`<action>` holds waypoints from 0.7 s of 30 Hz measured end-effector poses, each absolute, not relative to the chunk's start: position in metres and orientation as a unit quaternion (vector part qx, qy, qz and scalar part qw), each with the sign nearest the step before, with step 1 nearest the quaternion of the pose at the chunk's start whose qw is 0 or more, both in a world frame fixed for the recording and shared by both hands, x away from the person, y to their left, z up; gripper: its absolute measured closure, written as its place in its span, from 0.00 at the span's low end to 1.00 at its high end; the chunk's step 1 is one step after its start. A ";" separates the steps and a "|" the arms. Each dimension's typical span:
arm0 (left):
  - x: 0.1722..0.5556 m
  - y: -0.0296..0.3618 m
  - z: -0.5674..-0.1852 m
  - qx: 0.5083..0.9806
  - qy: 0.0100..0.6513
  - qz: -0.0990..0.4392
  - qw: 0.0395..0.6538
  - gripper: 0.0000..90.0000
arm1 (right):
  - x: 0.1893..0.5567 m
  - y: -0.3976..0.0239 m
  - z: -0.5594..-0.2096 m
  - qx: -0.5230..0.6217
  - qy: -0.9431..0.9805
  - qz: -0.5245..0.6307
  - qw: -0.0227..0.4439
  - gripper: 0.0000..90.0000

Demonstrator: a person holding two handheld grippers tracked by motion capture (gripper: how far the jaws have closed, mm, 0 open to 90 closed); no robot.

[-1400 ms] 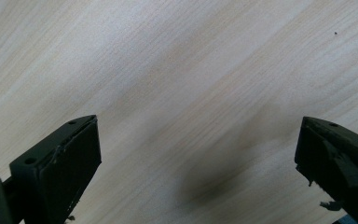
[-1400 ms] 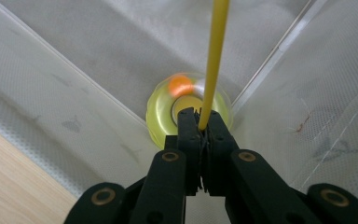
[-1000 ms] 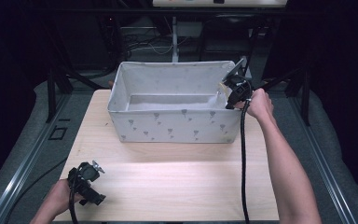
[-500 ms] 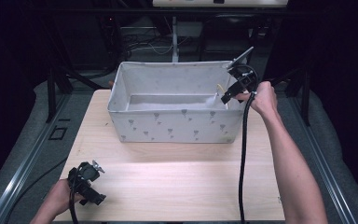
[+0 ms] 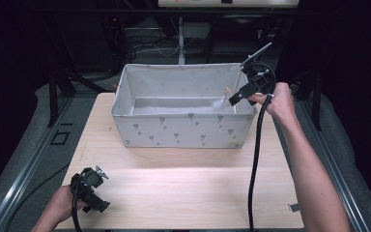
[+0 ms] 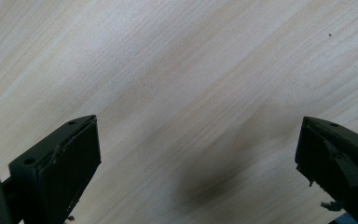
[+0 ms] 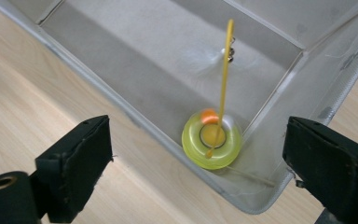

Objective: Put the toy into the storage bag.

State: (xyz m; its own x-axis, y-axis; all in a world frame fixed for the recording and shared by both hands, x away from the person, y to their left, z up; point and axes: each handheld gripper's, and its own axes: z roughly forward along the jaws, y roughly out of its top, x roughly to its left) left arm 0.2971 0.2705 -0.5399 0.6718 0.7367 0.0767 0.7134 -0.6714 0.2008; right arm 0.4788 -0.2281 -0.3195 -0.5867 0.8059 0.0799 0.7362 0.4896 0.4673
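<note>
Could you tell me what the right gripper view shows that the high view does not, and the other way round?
Right gripper view: a yellow-green ring with a thin yellow stick lies in the bin's corner, below the right gripper, whose jaws stand wide apart and have just been opening, with nothing between them.

High view: the whole table and the left gripper near its front edge.

Both: the grey fabric bin.

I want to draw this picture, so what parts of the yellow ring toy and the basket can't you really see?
- Yellow ring toy: high view, too small, hidden by the fabric basket's near wall.
- Thin yellow stick rising from it: right gripper view, blurred; its fixing is unclear.
- Small dark thing beside the stick's top: right gripper view, too small.
- Basket's far corners: right gripper view, cut off by the edges.
</note>
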 end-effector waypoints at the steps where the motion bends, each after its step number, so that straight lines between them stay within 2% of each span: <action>1: 0.297 0.271 -0.540 0.911 0.398 0.076 0.077 0.00 | 0.477 -0.228 -0.318 0.447 0.860 0.235 0.075 0.07; 11: 0.297 0.270 -0.540 0.911 0.398 0.078 0.077 0.00 | 0.437 -0.212 -0.308 0.399 0.880 0.242 0.088 0.05; 21: 0.297 0.270 -0.540 0.911 0.398 0.076 0.075 0.00 | 0.403 -0.189 -0.317 0.355 0.900 0.237 0.083 0.02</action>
